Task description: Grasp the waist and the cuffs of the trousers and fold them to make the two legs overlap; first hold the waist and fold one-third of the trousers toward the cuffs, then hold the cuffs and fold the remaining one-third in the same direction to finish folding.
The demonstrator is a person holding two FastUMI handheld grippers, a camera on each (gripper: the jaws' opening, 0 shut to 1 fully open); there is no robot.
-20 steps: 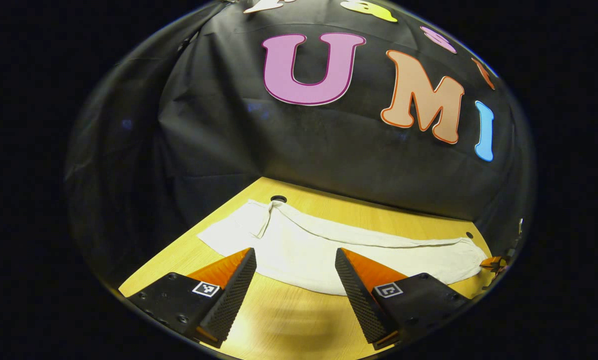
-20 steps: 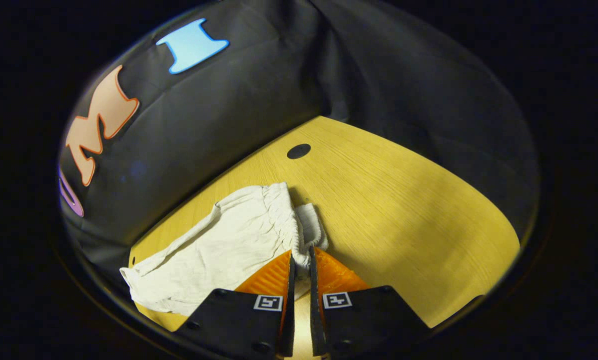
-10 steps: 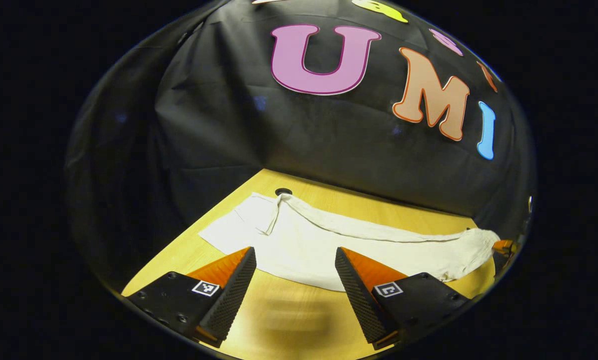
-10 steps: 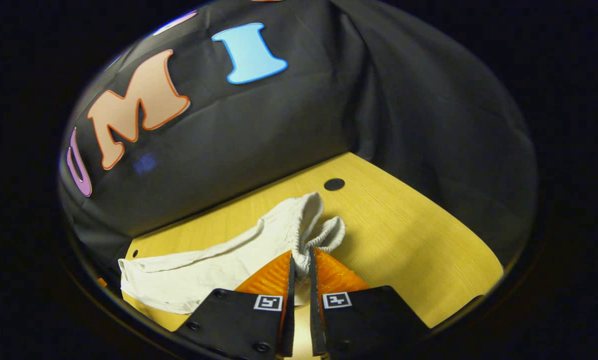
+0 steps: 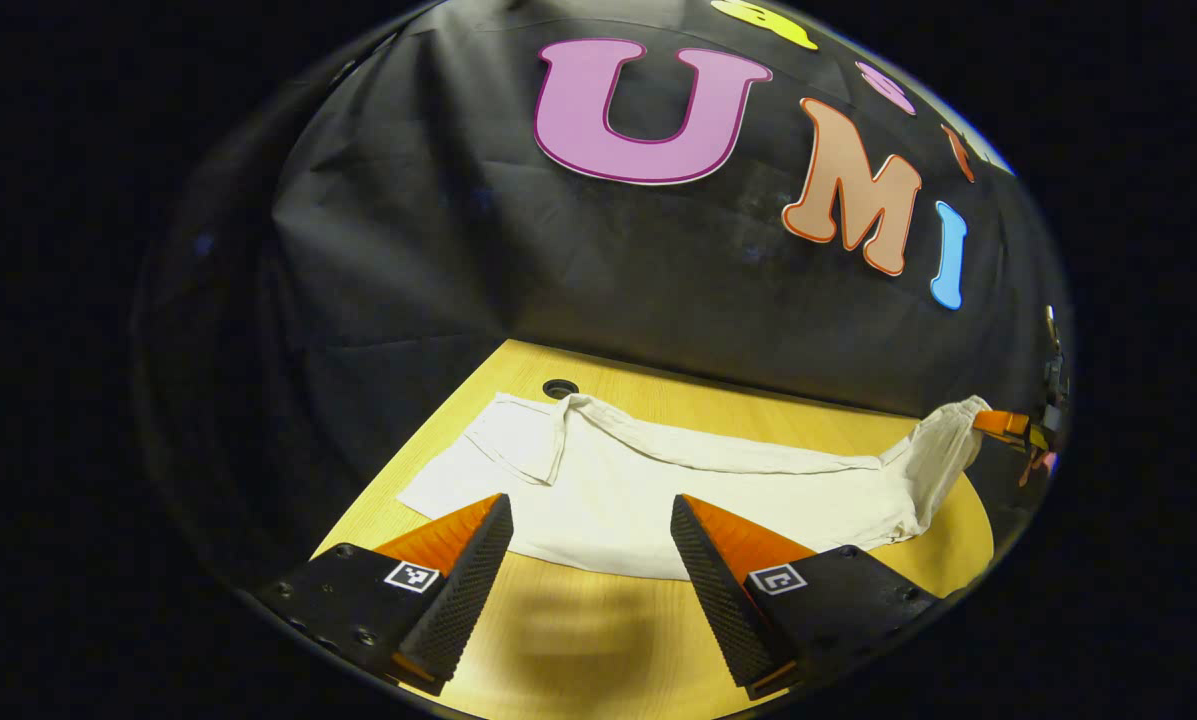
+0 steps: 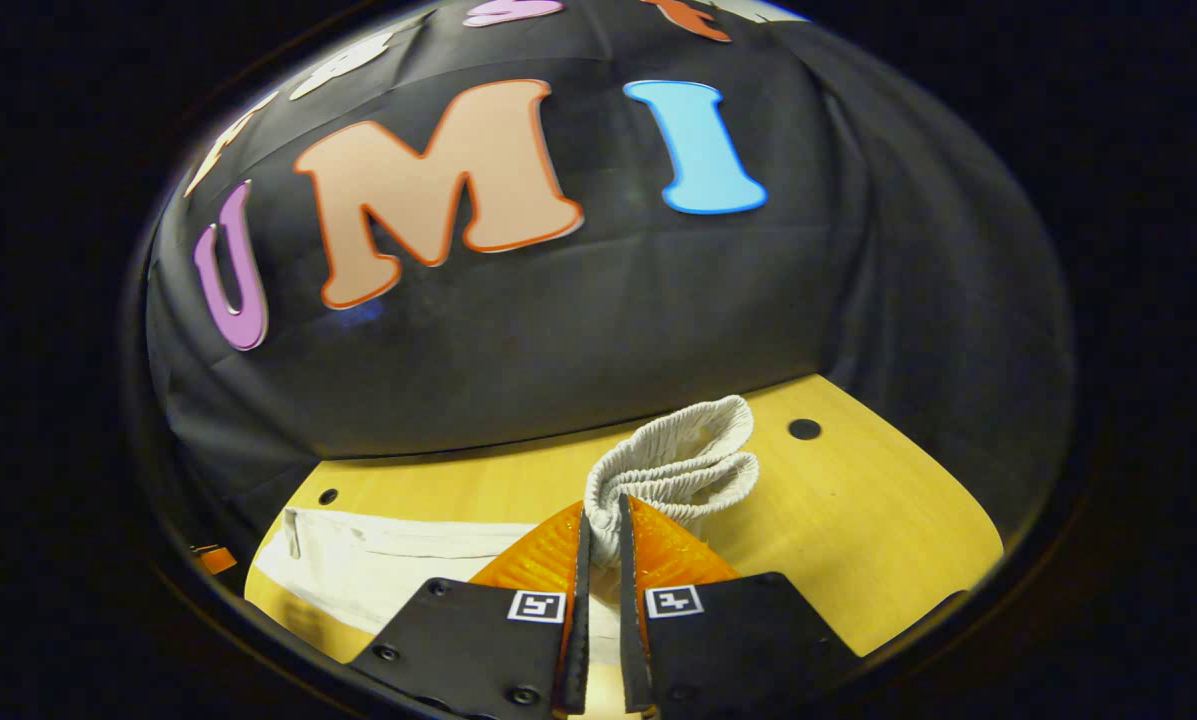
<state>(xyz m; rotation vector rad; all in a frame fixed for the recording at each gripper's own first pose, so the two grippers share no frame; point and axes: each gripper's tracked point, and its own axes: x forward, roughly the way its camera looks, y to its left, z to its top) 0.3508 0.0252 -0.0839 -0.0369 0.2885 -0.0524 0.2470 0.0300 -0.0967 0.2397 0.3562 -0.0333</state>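
Your right hand-held gripper (image 6: 599,545) is clenching the elastic waist (image 6: 680,462) of the white trousers (image 5: 658,492), both fingers pressing on the gathered band, which is bunching up just ahead of the tips and lifting off the worktop (image 6: 858,530). The rest of the cloth is trailing down and away to that gripper's left, flat on the wood. From your left hand-held gripper (image 5: 590,560), the trousers are lying just ahead of the fingertips with the long axis running crosswise, left to right. The cuffs (image 5: 518,440) are sitting ahead and to its left, near a dark hole (image 5: 559,388) in the worktop; the raised waist is far off to its right. Your left one is hanging wide open, holding nothing, hovering over bare wood at the near edge of the cloth. So it's the closer one for the cuffs; the right one is already carrying the waist end, and the fold probably needs it travelling along that long axis toward the cuffs.
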